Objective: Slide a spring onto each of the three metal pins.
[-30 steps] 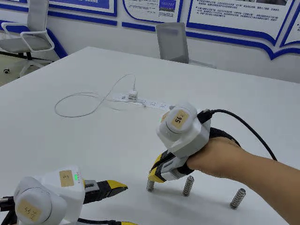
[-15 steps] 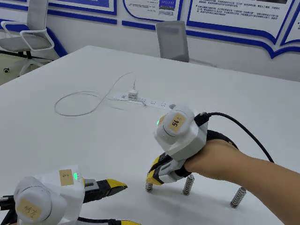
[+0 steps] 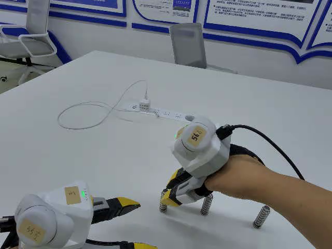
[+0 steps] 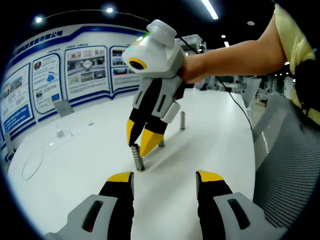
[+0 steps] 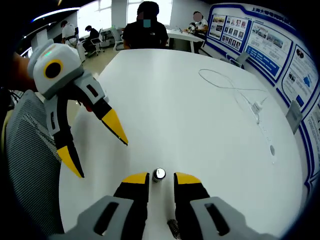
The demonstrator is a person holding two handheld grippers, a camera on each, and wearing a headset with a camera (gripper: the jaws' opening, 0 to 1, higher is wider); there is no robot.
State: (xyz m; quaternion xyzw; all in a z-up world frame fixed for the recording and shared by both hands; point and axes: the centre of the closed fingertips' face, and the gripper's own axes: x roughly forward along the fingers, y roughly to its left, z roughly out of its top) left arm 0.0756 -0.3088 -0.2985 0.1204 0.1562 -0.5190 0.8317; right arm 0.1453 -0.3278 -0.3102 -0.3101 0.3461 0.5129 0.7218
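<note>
The left claw (image 4: 165,176) hangs nearest, low over the counter (image 3: 104,155), its jaws wide apart and empty, aimed at the work. Just beyond it the right claw (image 5: 161,179) points down at the leftmost pin (image 5: 159,174), jaws narrow on either side of the pin's top. I cannot tell whether they actually pinch. The spring (image 4: 137,159) stands coiled round that pin beneath the yellow tips, seemingly almost seated.

The risk, as I judge it, is sideways force. If the tips drag as they lift or press off-axis, the coil could snag on the pin's head, spring back up or tip the pin. The hand (image 3: 233,176) also hovers just above the middle spring (image 3: 206,204) and could knock it. The third spring (image 3: 261,217) stands apart.

Farther off lie a white cable (image 3: 83,106) and a power strip (image 3: 166,113), with a chair (image 3: 189,44) behind.
</note>
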